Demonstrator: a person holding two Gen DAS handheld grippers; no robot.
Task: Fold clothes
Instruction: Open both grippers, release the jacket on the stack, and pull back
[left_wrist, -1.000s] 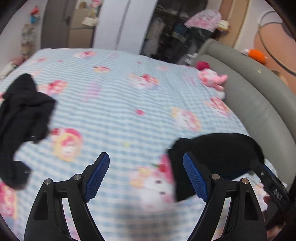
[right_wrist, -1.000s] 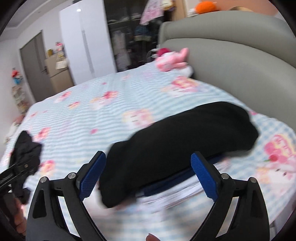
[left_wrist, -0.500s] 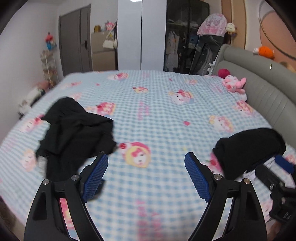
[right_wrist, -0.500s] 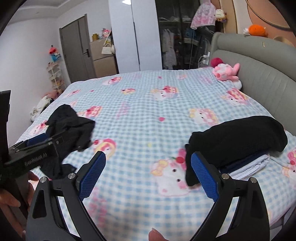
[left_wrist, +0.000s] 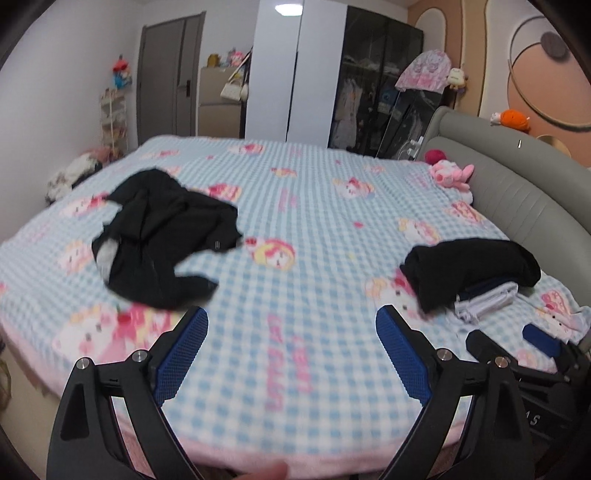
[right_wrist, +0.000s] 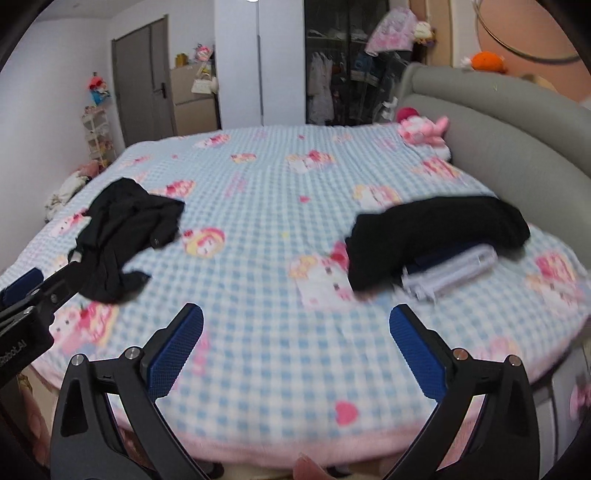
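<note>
On the left of the bed (left_wrist: 317, 206), a crumpled black garment (left_wrist: 162, 236) lies loose on the blue-checked cartoon blanket (right_wrist: 280, 332), just beyond and left of the left gripper (left_wrist: 291, 350). That gripper hovers over the near edge of the bed with its blue-padded fingers (left_wrist: 183, 350) spread wide and nothing between them. In the right wrist view the same garment sits far to the left of the right gripper (right_wrist: 295, 349), well apart from it, with the left gripper's body showing at the left border. The right gripper's jaws stand wide apart and empty over bare blanket; they have just been opening a little further.

To the right lies a folded stack (right_wrist: 436, 240): a black piece on top, a dark blue layer and a pale lilac folded piece (right_wrist: 454, 269) beneath. It rests near the grey padded headboard (right_wrist: 517, 140), beyond and right of both grippers, touching neither. A pink plush toy (left_wrist: 450, 173) sits at the far right corner of the bed.

A second ago both grippers were close over the folded stack, the right one straddling its near edge. Since then both have drawn back and swung left, so the stack now lies clear of them and the crumpled garment has come into fuller view.
</note>
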